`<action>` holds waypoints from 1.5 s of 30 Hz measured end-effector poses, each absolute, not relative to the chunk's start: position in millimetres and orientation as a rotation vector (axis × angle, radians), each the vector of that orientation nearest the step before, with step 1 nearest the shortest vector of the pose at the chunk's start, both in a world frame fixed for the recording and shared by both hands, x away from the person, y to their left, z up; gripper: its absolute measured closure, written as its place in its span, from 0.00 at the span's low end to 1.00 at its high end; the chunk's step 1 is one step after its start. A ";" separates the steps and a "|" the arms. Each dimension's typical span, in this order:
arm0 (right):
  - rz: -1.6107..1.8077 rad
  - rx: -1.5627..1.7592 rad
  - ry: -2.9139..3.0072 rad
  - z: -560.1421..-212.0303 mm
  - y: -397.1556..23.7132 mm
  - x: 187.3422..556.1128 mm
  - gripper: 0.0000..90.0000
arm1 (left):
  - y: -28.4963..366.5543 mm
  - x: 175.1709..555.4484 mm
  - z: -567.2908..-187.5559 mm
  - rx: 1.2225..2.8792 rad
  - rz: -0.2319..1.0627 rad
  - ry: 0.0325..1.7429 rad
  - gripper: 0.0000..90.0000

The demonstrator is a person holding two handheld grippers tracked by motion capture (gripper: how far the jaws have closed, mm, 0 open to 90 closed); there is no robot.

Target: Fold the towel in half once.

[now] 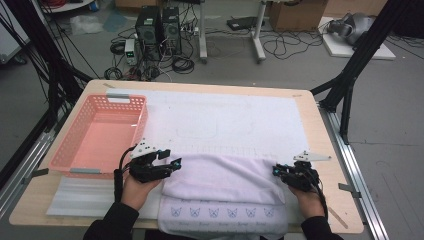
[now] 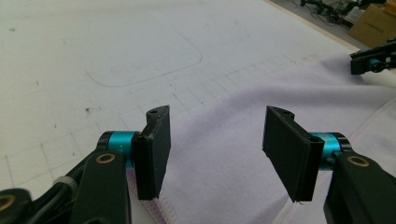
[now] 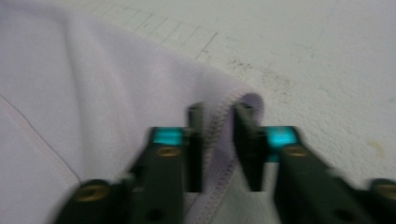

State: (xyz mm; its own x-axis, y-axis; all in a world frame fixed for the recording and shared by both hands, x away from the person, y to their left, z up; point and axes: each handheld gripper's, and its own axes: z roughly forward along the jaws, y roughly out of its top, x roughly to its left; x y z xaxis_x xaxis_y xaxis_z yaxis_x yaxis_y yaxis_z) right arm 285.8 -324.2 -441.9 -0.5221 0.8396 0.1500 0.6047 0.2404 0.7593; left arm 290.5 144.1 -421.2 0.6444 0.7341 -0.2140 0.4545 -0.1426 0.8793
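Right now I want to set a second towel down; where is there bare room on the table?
The white mat is free between the pink basket and the table's right edge, beyond the folded towel. The near edge is crowded: towel, left gripper, right gripper.

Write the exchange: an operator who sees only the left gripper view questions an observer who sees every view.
Operator: My left gripper stands open over the towel. Is the right gripper holding it?
Observer: Yes, its jaws are shut on the towel's hemmed edge.
Operator: What lies off to the left on the table?
Observer: An empty pink basket stands at the table's left side, just beyond the left gripper.
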 end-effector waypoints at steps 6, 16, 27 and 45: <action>1.063 1.350 2.130 -440.2 -334.0 290.0 0.98 | 147.1 290.1 -424.6 1.783 0.339 0.981 0.47; 1.149 1.371 2.022 -428.9 -341.8 296.0 0.65 | 145.6 303.5 -422.9 1.773 0.349 1.023 0.46; 1.070 1.349 2.177 -445.2 -325.5 322.3 0.58 | 130.1 331.8 -439.6 1.930 0.398 1.133 0.46; 1.087 1.292 2.218 -448.7 -325.3 319.4 0.96 | 141.7 332.6 -449.6 1.919 0.374 1.127 0.95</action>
